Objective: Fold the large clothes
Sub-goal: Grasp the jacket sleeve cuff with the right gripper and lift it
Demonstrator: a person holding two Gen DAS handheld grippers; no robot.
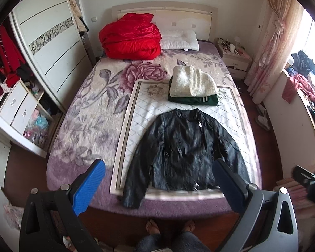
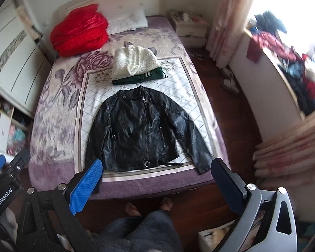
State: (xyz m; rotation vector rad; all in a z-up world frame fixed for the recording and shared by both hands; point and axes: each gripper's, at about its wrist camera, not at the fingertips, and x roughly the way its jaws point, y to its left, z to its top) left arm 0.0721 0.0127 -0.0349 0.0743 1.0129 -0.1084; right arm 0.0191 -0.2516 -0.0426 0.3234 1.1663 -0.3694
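A black leather jacket lies flat, front up, sleeves spread, on a white quilted mat at the foot of the bed; it also shows in the right wrist view. Behind it sits a folded stack: a white fleece garment on a dark green one. My left gripper is open and empty, held above the bed's near edge. My right gripper is open and empty, also above the near edge, over the jacket's hem.
A red quilt and white pillow lie at the headboard. A wardrobe with open drawers stands left. A nightstand, curtain and cluttered ledge are right. My feet stand on the floor at the bed's foot.
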